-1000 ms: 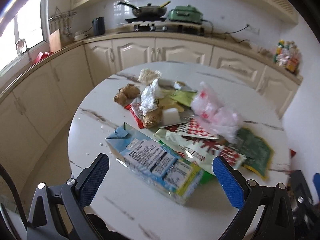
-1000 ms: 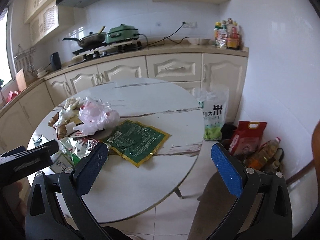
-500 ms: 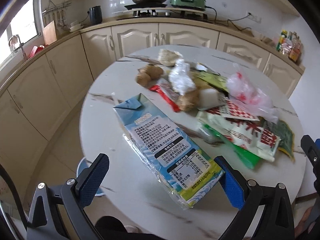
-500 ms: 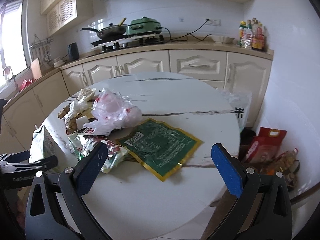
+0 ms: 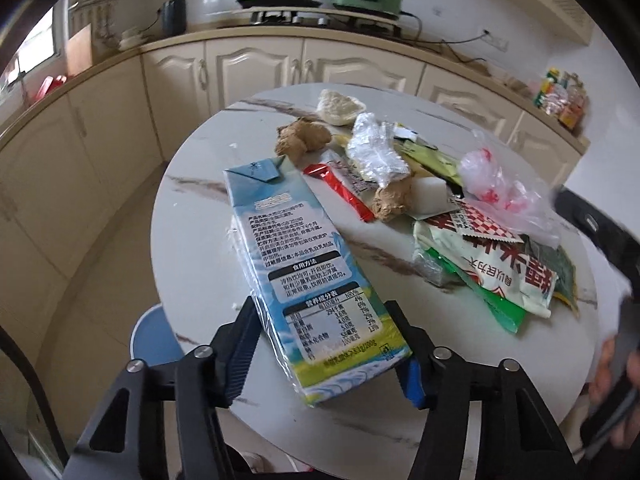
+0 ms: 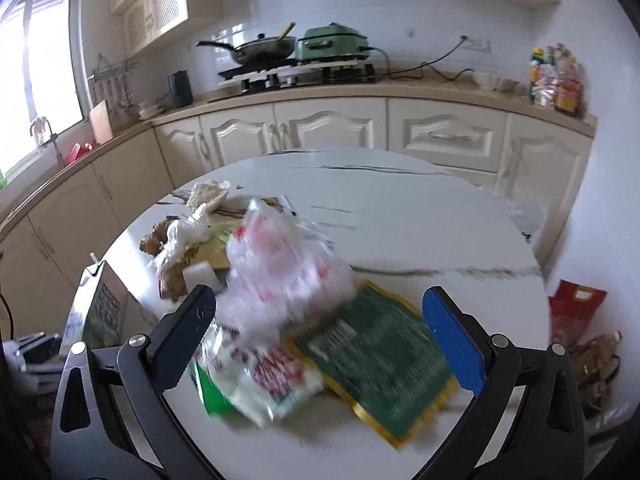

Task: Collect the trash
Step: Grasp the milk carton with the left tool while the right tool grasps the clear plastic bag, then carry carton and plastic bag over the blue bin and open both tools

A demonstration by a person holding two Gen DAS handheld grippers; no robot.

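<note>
My left gripper (image 5: 326,354) is shut on the near end of a blue and white milk carton (image 5: 296,256), which is tilted up off the round marble table (image 5: 192,216). The carton also shows at the left of the right wrist view (image 6: 100,304). My right gripper (image 6: 320,340) is open and empty above the trash pile: a crumpled clear plastic bag (image 6: 280,276), a green foil packet (image 6: 380,364) and a red and white snack bag (image 6: 264,376). Ginger pieces (image 5: 304,138) and a red wrapper (image 5: 340,192) lie further back.
Cream cabinets and a counter with a stove and wok (image 6: 264,50) curve behind the table. A blue stool (image 5: 154,340) stands below the table's left edge. Bags and bottles (image 6: 576,320) sit on the floor at the right. The right gripper's body (image 5: 600,232) shows at the right.
My left gripper has shut on the milk carton and tilted it up. My right gripper has moved left and forward over the trash pile, still open.
</note>
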